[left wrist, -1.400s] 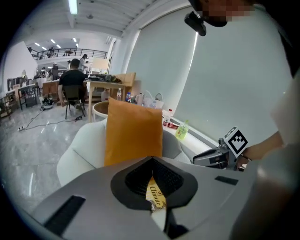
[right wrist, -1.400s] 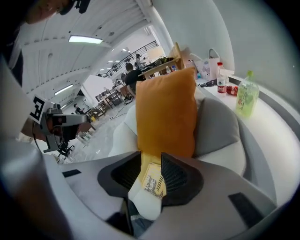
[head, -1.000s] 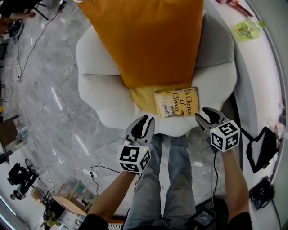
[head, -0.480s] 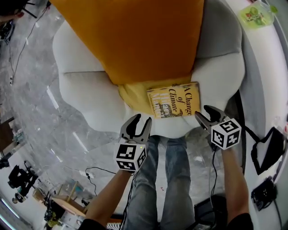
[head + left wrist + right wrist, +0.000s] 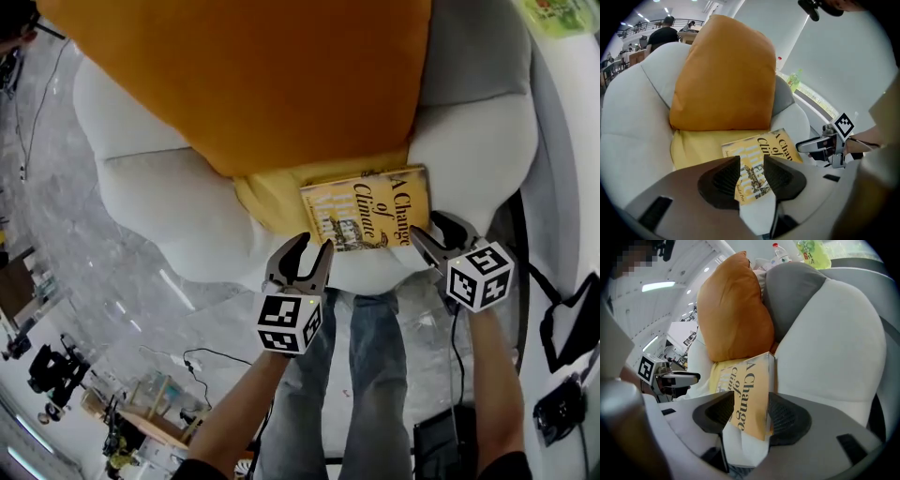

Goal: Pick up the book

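A yellow book (image 5: 367, 208) titled "A Change of Climate" lies flat on the seat of a white armchair (image 5: 169, 206), partly on a yellow cushion (image 5: 267, 197). My left gripper (image 5: 305, 253) hovers just short of the book's near left corner, jaws apart and empty. In the left gripper view the book (image 5: 759, 146) lies beyond the gap of the left gripper (image 5: 751, 161). My right gripper (image 5: 433, 230) sits at the near right corner with its jaws opening. In the right gripper view that corner of the book (image 5: 751, 383) shows between the right gripper (image 5: 751, 401) jaws, and the pads do not press it.
A big orange cushion (image 5: 262, 84) leans on the chair back, just behind the book. A grey cushion (image 5: 469, 56) fills the back right. The person's legs in jeans (image 5: 375, 375) stand against the seat front. Cables and gear lie on the marble floor (image 5: 56, 281).
Both grippers have come down and closer to the book's front edge. Both pairs of jaws stand wider than a second ago. The book has not moved.
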`<state>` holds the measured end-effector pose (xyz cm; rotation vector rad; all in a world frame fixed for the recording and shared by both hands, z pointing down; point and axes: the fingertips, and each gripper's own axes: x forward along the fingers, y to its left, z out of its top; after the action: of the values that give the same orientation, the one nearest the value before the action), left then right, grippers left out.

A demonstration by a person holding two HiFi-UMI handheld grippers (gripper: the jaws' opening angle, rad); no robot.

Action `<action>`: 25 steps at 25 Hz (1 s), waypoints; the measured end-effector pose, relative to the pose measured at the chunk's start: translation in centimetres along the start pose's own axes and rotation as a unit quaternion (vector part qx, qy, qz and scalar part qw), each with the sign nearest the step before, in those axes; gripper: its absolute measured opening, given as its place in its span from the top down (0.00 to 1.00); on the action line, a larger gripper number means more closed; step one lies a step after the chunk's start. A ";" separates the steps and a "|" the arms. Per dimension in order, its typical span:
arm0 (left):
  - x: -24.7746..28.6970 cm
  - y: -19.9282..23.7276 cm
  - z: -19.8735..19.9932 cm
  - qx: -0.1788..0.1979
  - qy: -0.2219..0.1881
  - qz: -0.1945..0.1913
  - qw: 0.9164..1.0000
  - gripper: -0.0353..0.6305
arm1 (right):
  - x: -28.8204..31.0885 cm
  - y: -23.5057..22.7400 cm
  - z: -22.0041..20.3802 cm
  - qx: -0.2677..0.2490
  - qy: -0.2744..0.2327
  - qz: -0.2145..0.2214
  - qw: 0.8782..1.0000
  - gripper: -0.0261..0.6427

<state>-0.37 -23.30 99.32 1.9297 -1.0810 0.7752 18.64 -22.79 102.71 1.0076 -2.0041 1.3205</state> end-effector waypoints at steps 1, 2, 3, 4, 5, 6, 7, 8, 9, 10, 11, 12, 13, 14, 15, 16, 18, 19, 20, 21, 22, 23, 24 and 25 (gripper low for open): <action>0.5 0.0 -0.3 -0.004 0.004 -0.003 1.000 0.70 | 0.2 -0.1 0.0 0.004 -0.004 0.001 1.000 0.61; 1.0 0.0 -0.7 -0.008 0.009 -0.006 1.000 0.70 | 0.4 -0.2 0.1 0.007 -0.007 0.002 1.000 0.61; 1.5 0.0 -1.0 -0.010 0.014 -0.008 1.000 0.70 | 0.6 -0.3 0.1 0.008 -0.008 0.003 1.000 0.60; 2.1 0.0 -1.2 -0.010 0.019 -0.009 1.000 0.70 | 0.8 -0.5 0.2 0.009 -0.008 0.005 1.000 0.60; 2.5 0.0 -1.3 -0.010 0.022 -0.010 1.000 0.70 | 1.0 -0.6 0.3 0.009 -0.007 0.008 1.000 0.60; 2.8 0.0 -1.3 -0.011 0.024 -0.010 1.000 0.70 | 1.2 -0.5 0.3 0.008 -0.005 0.013 1.000 0.60; 2.9 -0.1 -1.3 -0.013 0.025 -0.009 1.000 0.70 | 1.2 -0.3 0.3 0.007 -0.003 0.018 1.000 0.60; 3.0 -0.3 -1.2 -0.014 0.025 -0.010 1.000 0.70 | 1.3 -0.1 0.4 0.006 -0.002 0.022 1.000 0.60; 3.0 -0.6 -1.0 -0.014 0.026 -0.011 0.999 0.70 | 1.2 0.1 0.4 0.004 -0.001 0.025 1.000 0.60; 3.0 -0.9 -0.9 -0.013 0.027 -0.013 0.999 0.70 | 1.1 0.2 0.6 0.003 -0.001 0.029 1.000 0.60; 3.1 -1.2 -0.8 -0.011 0.029 -0.016 0.999 0.70 | 0.9 0.3 0.7 0.004 -0.004 0.034 0.999 0.60; 3.1 -1.5 -0.7 -0.009 0.030 -0.017 0.999 0.70 | 0.6 0.5 0.9 0.006 -0.007 0.043 0.999 0.60; 3.1 -1.8 -0.5 -0.007 0.030 -0.018 0.999 0.70 | 0.3 0.8 1.2 0.008 -0.013 0.056 0.998 0.60; 2.9 -2.0 -0.3 -0.005 0.029 -0.019 0.999 0.70 | -0.2 1.3 1.5 0.008 -0.018 0.072 0.997 0.60; 2.7 -2.0 0.0 -0.002 0.026 -0.020 0.999 0.70 | -0.5 2.1 1.7 0.003 -0.022 0.089 0.996 0.60; 2.3 -1.9 0.3 0.001 0.023 -0.021 1.000 0.70 | -0.8 3.1 2.0 -0.008 -0.024 0.104 0.994 0.60; 1.1 -1.5 1.4 0.008 0.014 -0.028 0.999 0.68 | -1.1 5.4 2.7 -0.041 -0.018 0.121 0.992 0.60; 0.6 -1.4 2.3 0.015 0.007 -0.035 0.999 0.66 | -1.3 6.5 3.2 -0.058 -0.013 0.121 0.991 0.60; 0.0 -1.6 3.3 0.026 0.000 -0.043 0.999 0.64 | -1.5 7.4 3.6 -0.076 -0.008 0.119 0.990 0.60; -0.4 -2.0 4.4 0.043 -0.008 -0.053 0.998 0.62 | -1.7 8.2 3.9 -0.094 -0.005 0.118 0.989 0.61; -0.8 -2.6 5.4 0.066 -0.014 -0.067 0.995 0.58 | -2.0 9.1 4.1 -0.109 -0.002 0.120 0.987 0.61; -1.0 -3.2 6.5 0.093 -0.020 -0.082 0.992 0.54 | -2.3 9.9 4.3 -0.121 -0.001 0.124 0.985 0.61; -1.3 -3.8 7.7 0.122 -0.025 -0.097 0.987 0.52 | -2.6 10.7 4.5 -0.129 0.000 0.129 0.983 0.61; -1.5 -4.3 8.8 0.151 -0.030 -0.113 0.982 0.50 | -2.8 11.5 4.7 -0.134 0.001 0.134 0.982 0.61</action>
<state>3.94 -28.67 92.25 2.2967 -0.7935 0.7927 10.75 -23.50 92.77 0.6287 -2.3032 1.1360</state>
